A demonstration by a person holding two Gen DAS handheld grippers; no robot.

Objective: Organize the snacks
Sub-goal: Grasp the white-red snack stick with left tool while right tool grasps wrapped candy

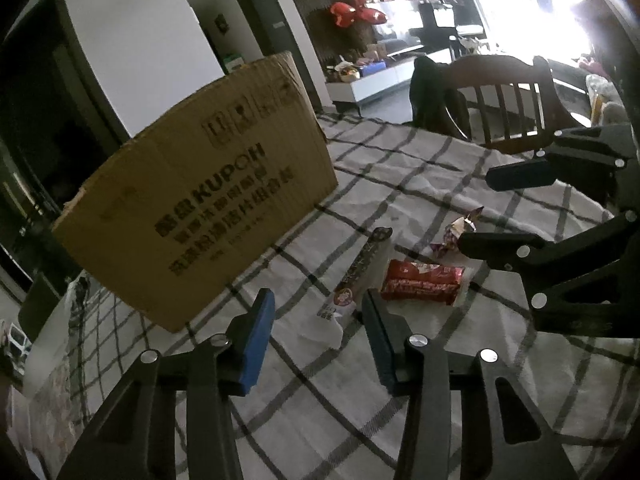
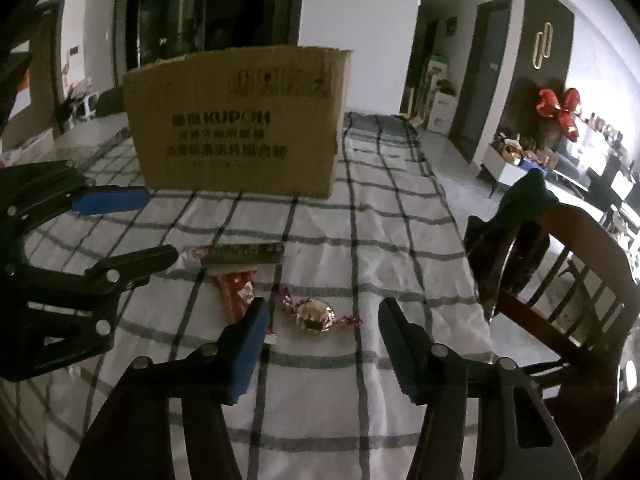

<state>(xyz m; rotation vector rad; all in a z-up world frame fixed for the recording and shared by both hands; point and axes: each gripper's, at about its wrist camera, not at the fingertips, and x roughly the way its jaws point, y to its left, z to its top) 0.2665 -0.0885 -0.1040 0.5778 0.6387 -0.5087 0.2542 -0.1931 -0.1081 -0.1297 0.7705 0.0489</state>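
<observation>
Hovering low over the snacks, left gripper (image 1: 318, 312) and right gripper (image 2: 322, 320), both spread wide.

A white checked tablecloth (image 2: 360, 208) covers the table; a dark wooden chair (image 2: 560, 280) stands at its edge, a dark garment (image 2: 524, 200) draped over its back; white walls and dark doorways (image 2: 480, 76) lie behind; red balloons (image 2: 560, 110) hang by a bright window (image 1: 520, 0).

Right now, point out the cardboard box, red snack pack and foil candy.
cardboard box (image 2: 240, 128), right wrist view, printed front face
red snack pack (image 1: 420, 282), left wrist view, wrapper middle
foil candy (image 2: 314, 314), right wrist view, round body
</observation>
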